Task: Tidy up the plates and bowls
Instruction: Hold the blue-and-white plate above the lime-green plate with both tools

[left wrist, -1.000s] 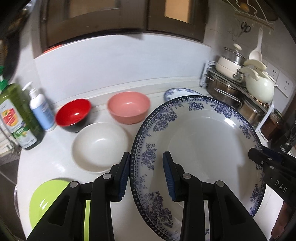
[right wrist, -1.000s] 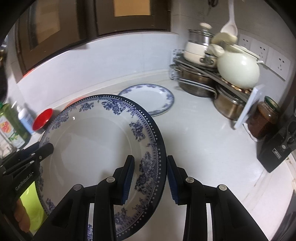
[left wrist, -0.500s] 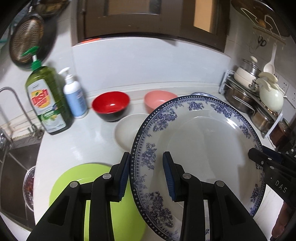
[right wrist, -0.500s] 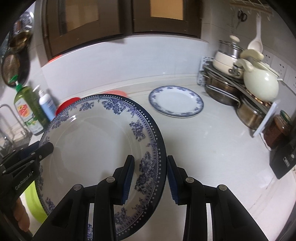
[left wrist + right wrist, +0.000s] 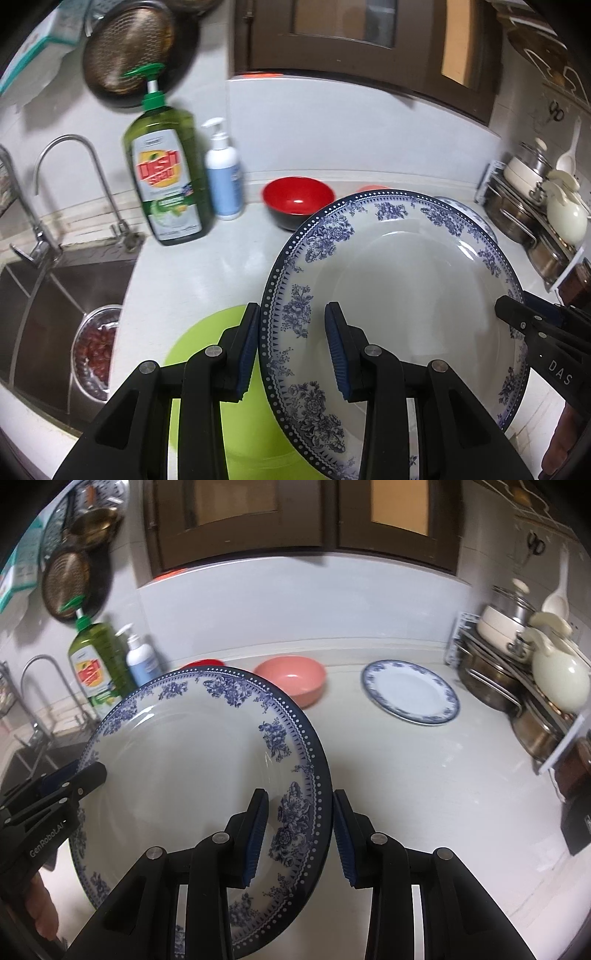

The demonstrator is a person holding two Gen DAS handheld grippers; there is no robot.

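A large blue-and-white floral plate point(image 5: 399, 280) point(image 5: 177, 760) hangs above the counter, carried by both grippers. My left gripper point(image 5: 291, 349) is shut on its left rim; my right gripper point(image 5: 299, 834) is shut on its right rim. A green plate point(image 5: 207, 391) lies on the counter under the left gripper and the big plate's left edge. A red bowl point(image 5: 297, 201) sits behind, a pink bowl point(image 5: 291, 677) beside it. A smaller blue-and-white plate point(image 5: 410, 690) lies at the back right. The large plate hides the counter beneath it.
A sink point(image 5: 48, 291) with a tap point(image 5: 70, 177) and a strainer of red beans point(image 5: 98, 347) lies at the left. A green dish-soap bottle point(image 5: 164, 177) and a white pump bottle point(image 5: 223, 173) stand beside it. A rack of pots point(image 5: 517, 672) fills the right corner.
Both grippers have carried the large plate leftwards along the counter. The sink, tap and soap bottles came into view, the green plate now lies under the plate's left edge, and the white bowl is hidden.
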